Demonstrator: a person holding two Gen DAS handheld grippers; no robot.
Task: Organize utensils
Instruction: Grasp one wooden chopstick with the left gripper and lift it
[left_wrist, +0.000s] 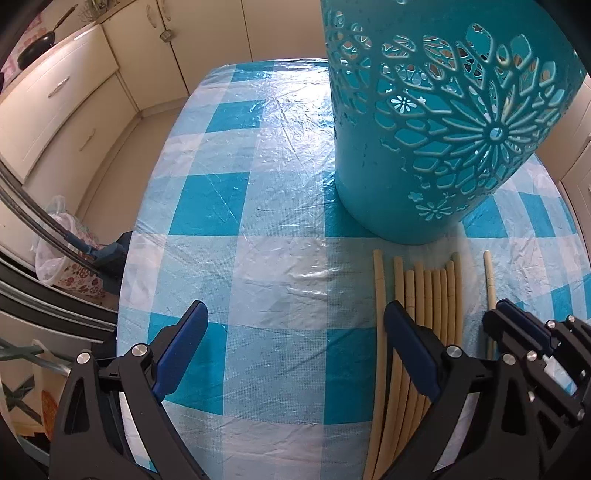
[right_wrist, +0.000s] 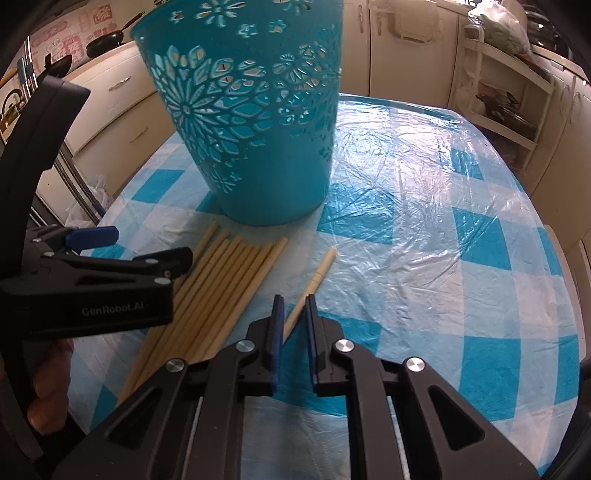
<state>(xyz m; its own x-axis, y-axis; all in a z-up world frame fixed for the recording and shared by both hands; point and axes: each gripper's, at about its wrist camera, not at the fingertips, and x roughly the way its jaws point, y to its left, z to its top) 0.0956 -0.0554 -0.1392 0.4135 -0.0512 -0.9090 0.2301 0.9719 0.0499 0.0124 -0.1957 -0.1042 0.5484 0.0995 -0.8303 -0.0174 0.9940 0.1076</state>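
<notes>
A teal perforated basket (left_wrist: 436, 122) stands upright on the checked tablecloth, also in the right wrist view (right_wrist: 255, 122). Several cream chopsticks (left_wrist: 428, 306) lie in a bundle in front of it (right_wrist: 225, 280). One single chopstick (right_wrist: 314, 280) lies apart to the right of the bundle (left_wrist: 490, 280). My left gripper (left_wrist: 295, 325) is open and empty, its right finger over the bundle. My right gripper (right_wrist: 293, 314) has its jaws nearly closed around the near part of the single chopstick, which still rests on the table.
The table (right_wrist: 443, 229) carries a blue and white checked plastic cloth. Cream kitchen cabinets (left_wrist: 74, 110) stand to the left, with pans on the counter. A shelf unit (right_wrist: 498, 99) stands at the back right. A bagged bin (left_wrist: 62, 254) sits left of the table.
</notes>
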